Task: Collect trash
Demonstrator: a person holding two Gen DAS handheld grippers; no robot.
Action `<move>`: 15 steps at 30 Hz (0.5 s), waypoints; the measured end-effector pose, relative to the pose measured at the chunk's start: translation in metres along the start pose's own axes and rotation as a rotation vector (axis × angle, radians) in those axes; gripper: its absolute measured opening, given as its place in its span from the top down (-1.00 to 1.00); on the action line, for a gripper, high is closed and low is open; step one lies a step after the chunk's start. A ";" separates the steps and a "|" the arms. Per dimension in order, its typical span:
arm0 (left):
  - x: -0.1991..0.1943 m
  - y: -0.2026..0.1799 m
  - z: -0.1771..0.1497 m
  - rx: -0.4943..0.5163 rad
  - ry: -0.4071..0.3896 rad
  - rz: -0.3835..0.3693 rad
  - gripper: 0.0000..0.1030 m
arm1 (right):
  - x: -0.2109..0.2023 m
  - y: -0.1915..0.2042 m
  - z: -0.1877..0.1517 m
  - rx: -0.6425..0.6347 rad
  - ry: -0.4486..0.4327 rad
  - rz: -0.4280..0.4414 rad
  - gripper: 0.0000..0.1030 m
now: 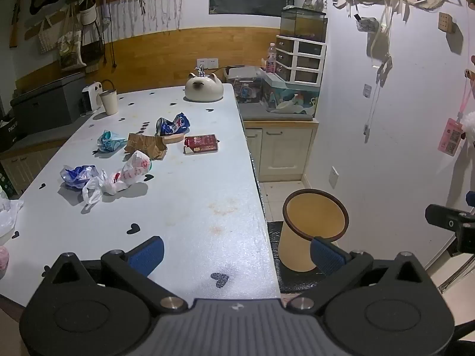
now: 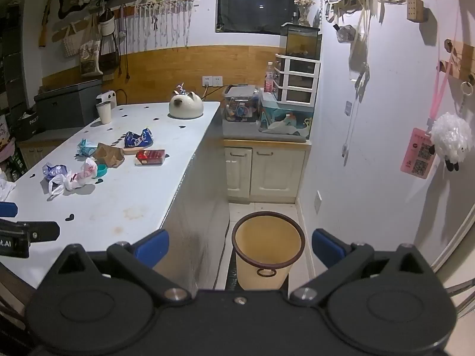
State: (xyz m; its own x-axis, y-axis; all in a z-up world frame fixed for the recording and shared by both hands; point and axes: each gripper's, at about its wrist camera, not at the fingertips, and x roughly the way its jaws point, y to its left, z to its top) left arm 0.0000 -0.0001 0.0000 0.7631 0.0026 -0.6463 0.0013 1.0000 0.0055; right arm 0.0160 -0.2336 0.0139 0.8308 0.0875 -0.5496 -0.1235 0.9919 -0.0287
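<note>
the left gripper [image 1: 237,253] hangs over the near end of the long white worktop [image 1: 193,207] printed with small black hearts, its blue-padded fingers spread wide with nothing between them. the right gripper [image 2: 240,244] is just as wide apart and empty, held off the worktop's right edge above the round beige plastic waste bin with a dark brown rim [image 2: 268,243], which stands on the tiled floor beside the worktop.

the trash lies in a loose cluster toward the left middle of the worktop, well apart from both grippers. nearest is a crumpled white plastic bag with red print [image 1: 130,175], with a crumpled blue and white wrapper [image 1: 77,175] just to its left. behind them sit a torn brown paper bag [image 1: 145,145] and a light blue crumpled packet [image 1: 108,141]. further back is a crushed blue drinks can [image 1: 172,124], and to the right of the paper bag a flat red carton [image 1: 201,144].

at the far end stand a cream cat-shaped ceramic pot [image 1: 204,87] and a white cup [image 1: 108,102].
</note>
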 end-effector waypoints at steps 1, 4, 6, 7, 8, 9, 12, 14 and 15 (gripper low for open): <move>0.000 0.000 0.000 0.000 0.000 0.000 -1.00 | 0.000 0.000 0.000 -0.002 0.005 -0.001 -1.00; 0.000 0.000 0.000 -0.001 -0.001 0.000 -1.00 | 0.000 0.000 0.000 -0.001 0.005 0.001 -1.00; 0.000 0.000 0.000 -0.001 -0.001 -0.001 -1.00 | 0.000 0.000 0.000 -0.001 0.006 0.002 -1.00; 0.000 0.000 0.000 0.000 -0.002 -0.001 -1.00 | 0.000 0.000 0.000 -0.001 0.006 0.002 -1.00; 0.000 0.000 0.000 -0.001 -0.002 -0.002 -1.00 | 0.000 0.000 0.000 -0.001 0.006 0.003 -1.00; 0.000 0.000 0.000 -0.002 -0.001 -0.002 -1.00 | 0.000 0.000 0.001 -0.001 0.006 0.004 -1.00; 0.000 0.000 0.000 -0.002 -0.002 -0.002 -1.00 | -0.002 0.001 0.000 -0.001 0.002 0.000 -1.00; 0.000 0.000 0.000 -0.002 -0.003 -0.002 -1.00 | -0.002 0.000 0.000 -0.002 0.001 0.000 -1.00; 0.000 0.000 0.000 -0.002 -0.003 -0.002 -1.00 | -0.001 0.000 0.001 -0.002 0.001 0.000 -1.00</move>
State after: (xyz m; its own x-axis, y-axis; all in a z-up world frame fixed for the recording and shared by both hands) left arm -0.0002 0.0000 -0.0001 0.7650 0.0005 -0.6440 0.0015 1.0000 0.0026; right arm 0.0151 -0.2333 0.0151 0.8301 0.0872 -0.5508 -0.1244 0.9918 -0.0305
